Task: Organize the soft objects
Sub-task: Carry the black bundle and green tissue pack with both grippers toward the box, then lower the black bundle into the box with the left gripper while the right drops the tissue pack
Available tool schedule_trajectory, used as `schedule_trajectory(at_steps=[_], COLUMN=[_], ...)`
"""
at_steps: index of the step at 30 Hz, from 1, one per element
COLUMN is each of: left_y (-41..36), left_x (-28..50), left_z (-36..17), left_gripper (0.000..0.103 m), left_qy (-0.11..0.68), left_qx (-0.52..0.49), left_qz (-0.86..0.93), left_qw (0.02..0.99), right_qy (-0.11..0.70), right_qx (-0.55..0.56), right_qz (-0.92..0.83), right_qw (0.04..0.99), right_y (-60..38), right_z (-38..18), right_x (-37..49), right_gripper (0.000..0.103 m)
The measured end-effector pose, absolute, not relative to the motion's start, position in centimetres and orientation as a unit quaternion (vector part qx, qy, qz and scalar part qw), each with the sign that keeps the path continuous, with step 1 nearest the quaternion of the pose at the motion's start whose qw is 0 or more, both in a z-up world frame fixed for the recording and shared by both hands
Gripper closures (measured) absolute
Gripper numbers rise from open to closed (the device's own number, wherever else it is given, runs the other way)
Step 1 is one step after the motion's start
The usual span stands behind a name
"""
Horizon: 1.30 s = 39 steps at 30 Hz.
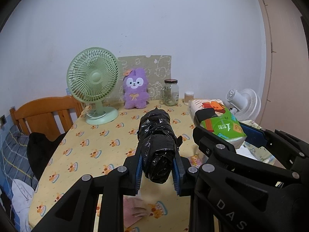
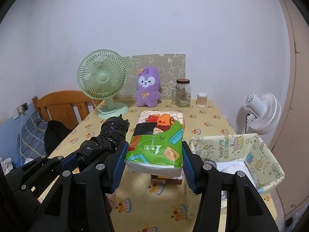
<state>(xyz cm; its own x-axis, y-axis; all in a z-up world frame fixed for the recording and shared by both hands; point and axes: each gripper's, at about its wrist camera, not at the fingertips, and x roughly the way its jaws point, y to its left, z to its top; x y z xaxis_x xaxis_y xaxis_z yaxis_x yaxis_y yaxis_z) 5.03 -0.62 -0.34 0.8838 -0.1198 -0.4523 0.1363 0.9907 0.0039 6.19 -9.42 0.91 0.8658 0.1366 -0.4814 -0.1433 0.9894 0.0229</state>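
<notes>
My left gripper [image 1: 158, 171] is shut on a roll of black plastic bags [image 1: 156, 145], held above the yellow tablecloth. The same roll [image 2: 105, 141] shows at the left of the right wrist view. My right gripper [image 2: 154, 166] is shut on a green and orange tissue pack [image 2: 157, 143], lifted off the table; that pack [image 1: 218, 122] appears at the right of the left wrist view. A purple plush toy [image 2: 147, 89] sits upright against the back wall. A fabric-lined basket [image 2: 270, 154] stands at the right.
A green desk fan [image 2: 102, 81] stands at the back left, with a glass jar [image 2: 183, 92] and a cotton swab tub [image 2: 201, 99] at the back right. A small box [image 2: 167, 179] lies under the lifted pack. A wooden chair [image 1: 46, 112] and white fan [image 2: 262, 112] flank the table.
</notes>
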Motion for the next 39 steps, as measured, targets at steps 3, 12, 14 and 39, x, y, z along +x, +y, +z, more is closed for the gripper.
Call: schedule_trajectory(at_steps=[3, 12, 14, 39], left_y=[-1.6, -4.1, -4.6, -12.7], left_x=[5.2, 6.2, 6.3, 8.3], left_z=[-0.3, -0.2, -0.1, -0.3], left_gripper=[0.078, 0.078, 0.078, 0.078], left_qy=[0.231, 0.233, 0.232, 0.237], left_qx=[0.019, 0.017, 0.016, 0.036], left_qz=[-0.073, -0.088, -0.092, -0.151], left_qw=[0.97, 0.968, 0.968, 0.959], right_qy=[0.248, 0.25, 0.249, 0.25], right_qx=[-0.007, -0.007, -0.008, 0.011], right_qz=[0.068, 0.051, 0.047, -0.001], right_qw=[0.966, 0.967, 0.967, 0.968], right_y=[-10.2, -13.0, -13.6, -21.9], right_z=[1.0, 1.2, 1.3, 1.1], right_x=[6.2, 6.8, 6.9, 8.0], right_gripper=[0.046, 0.046, 0.046, 0.046])
